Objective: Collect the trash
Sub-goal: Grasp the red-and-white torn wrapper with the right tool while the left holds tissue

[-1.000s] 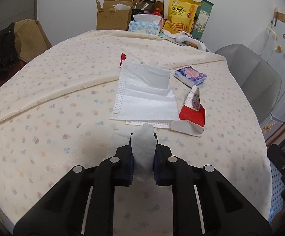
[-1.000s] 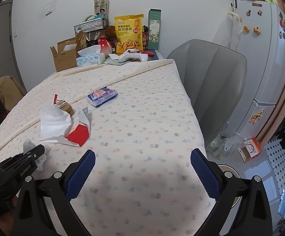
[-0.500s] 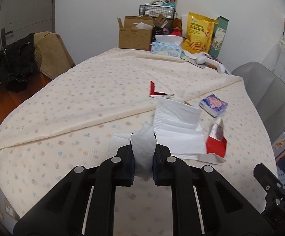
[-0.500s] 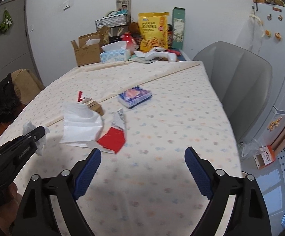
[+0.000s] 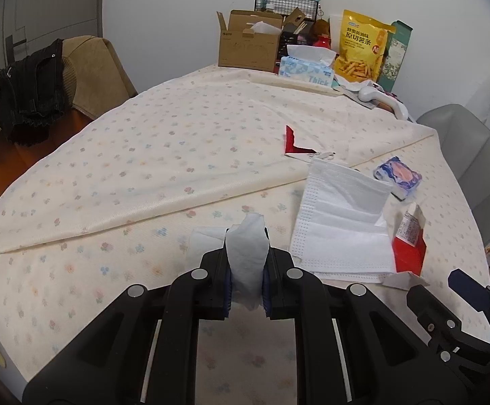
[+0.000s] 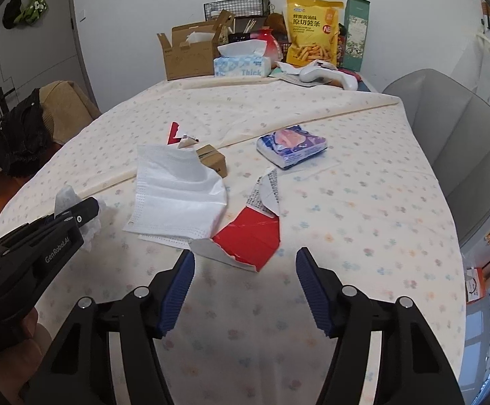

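My left gripper (image 5: 246, 270) is shut on a crumpled white tissue (image 5: 246, 246), held just over the flowered tablecloth (image 5: 143, 155); it also shows in the right wrist view as the left gripper (image 6: 76, 216). My right gripper (image 6: 245, 256) has its jaws closing. The near corner of a torn red and white carton (image 6: 248, 236) lies between its blue pads (image 6: 177, 290), which do not touch it. A white face mask (image 6: 177, 195) lies left of the carton. A red scrap (image 6: 174, 133), a small brown box (image 6: 212, 162) and a blue tissue pack (image 6: 292, 145) lie farther back.
At the table's far end stand a cardboard box (image 6: 190, 54), a tissue box (image 6: 241, 64), a yellow snack bag (image 6: 312, 30) and a green carton (image 6: 354, 33). A grey chair (image 6: 457, 148) stands right of the table. On the left is a brown chair with black clothes (image 5: 32, 94).
The right gripper has swung left onto the red carton and its jaws have narrowed. The left gripper, still holding the tissue, has shifted left, so the mask now lies to its right.
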The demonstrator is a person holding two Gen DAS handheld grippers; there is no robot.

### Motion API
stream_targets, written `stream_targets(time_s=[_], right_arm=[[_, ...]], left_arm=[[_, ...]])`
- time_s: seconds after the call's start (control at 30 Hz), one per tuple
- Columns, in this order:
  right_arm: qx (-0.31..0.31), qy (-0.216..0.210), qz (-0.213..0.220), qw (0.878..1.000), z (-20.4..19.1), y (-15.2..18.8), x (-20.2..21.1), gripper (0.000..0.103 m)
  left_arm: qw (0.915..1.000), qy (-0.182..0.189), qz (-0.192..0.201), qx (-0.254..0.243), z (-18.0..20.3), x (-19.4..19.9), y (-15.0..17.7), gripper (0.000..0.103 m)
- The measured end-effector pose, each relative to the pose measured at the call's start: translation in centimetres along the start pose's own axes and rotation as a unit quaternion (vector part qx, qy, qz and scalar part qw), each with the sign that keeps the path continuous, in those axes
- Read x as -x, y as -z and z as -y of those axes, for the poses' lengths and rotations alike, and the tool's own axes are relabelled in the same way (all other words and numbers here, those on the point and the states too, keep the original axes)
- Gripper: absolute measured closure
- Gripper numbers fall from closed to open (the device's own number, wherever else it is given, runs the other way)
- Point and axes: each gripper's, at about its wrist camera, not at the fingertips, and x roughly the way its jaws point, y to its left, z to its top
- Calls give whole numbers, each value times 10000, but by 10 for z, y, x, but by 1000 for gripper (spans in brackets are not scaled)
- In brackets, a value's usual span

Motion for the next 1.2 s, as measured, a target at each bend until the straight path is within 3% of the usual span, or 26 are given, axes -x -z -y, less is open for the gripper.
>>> stream_targets(time_s=[0.2,0.3,0.43,0.53,0.9,1.2], right_arm=[[98,-85,-117,9998,-9,-4,-13,46],[136,-162,-181,9996,-12,-3,-17,57],[113,-292,-273,9991,-10,-2,-20,87],[114,-351,-209,9991,-8,-1,-14,98],[-105,-316,54,9994,14,4,22,99],[-367,7,464,9982,48,5,64,99]], left_arm=[[9999,13,-106,17,-1,-9,-3,89],[9999,28,-150,-29,1,-11,-3,89],[9999,23,-133,-58,2,-10,-3,89],[9999,32,-123,-70,3,-8,-2,89],[9995,168,52,-265,28,19,4,89],[9972,365,280,-585,65,51,5,89]])
